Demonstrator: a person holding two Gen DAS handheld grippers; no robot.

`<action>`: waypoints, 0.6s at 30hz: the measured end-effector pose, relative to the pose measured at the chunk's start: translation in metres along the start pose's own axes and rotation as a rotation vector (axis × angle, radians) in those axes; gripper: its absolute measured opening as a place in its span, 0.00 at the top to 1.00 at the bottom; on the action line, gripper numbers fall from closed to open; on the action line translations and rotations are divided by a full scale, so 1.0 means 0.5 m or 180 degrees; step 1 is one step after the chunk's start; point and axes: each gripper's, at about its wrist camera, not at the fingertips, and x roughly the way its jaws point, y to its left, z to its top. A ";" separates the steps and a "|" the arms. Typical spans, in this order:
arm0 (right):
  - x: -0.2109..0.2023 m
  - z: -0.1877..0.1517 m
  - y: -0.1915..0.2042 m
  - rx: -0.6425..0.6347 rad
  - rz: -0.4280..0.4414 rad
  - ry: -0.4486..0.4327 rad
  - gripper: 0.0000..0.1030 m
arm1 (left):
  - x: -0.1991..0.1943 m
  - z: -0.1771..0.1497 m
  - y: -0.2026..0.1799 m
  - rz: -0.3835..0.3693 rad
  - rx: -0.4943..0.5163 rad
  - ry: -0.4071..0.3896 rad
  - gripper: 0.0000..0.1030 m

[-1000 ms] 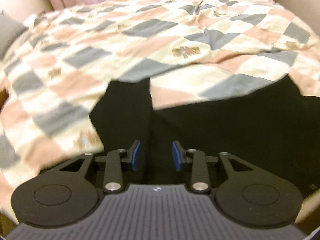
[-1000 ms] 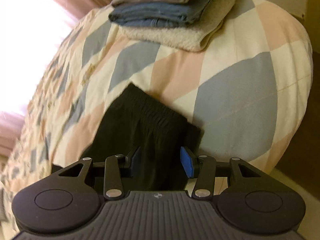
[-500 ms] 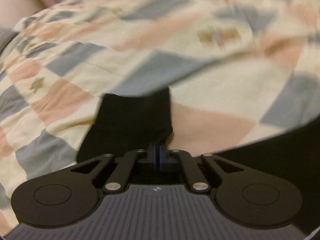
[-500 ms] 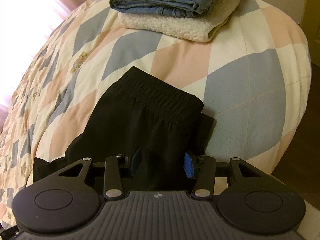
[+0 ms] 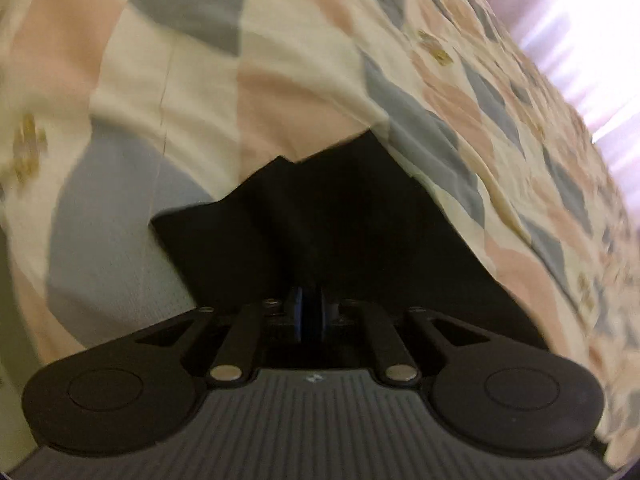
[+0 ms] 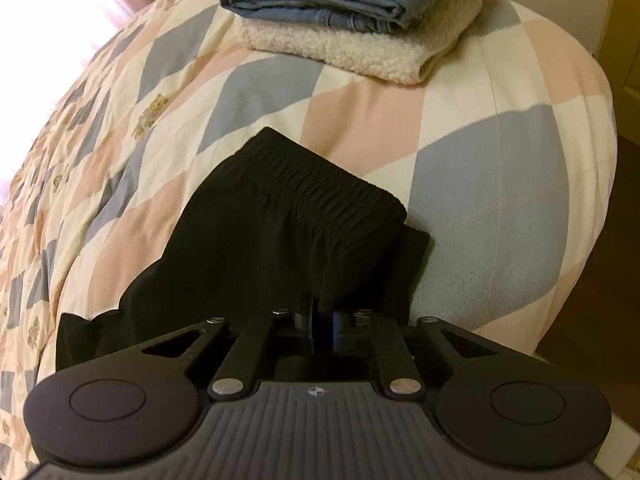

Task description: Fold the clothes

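Note:
Black trousers (image 6: 280,232) lie on the checked quilt (image 6: 480,180), their elastic waistband (image 6: 320,196) pointing towards the far end. My right gripper (image 6: 322,322) sits at the near edge of the waist part. Its jaws are closing, and a bunched fold of black cloth is pinched between the blue pads. In the left wrist view the black cloth (image 5: 340,220) spreads out ahead in a crumpled peak. My left gripper (image 5: 310,312) is shut on its near edge, pads almost touching. The quilt (image 5: 280,60) looks tilted behind it.
A stack of folded clothes (image 6: 352,12) stands at the far end of the bed: grey on top, blue denim, cream fleece below. The bed's edge drops to a dark floor (image 6: 600,280) on the right. Bright pink curtains (image 5: 580,20) hang beyond the bed.
My left gripper shut on the end of the black trouser leg, then swept sideways and rolled, dragging the cloth along. The right gripper's jaws narrowed from wide apart onto the waist fold.

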 end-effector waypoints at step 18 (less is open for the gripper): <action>-0.049 0.021 0.016 -0.0295 0.0197 -0.0120 0.98 | -0.158 0.056 -0.075 -0.0118 0.0960 -0.0654 0.95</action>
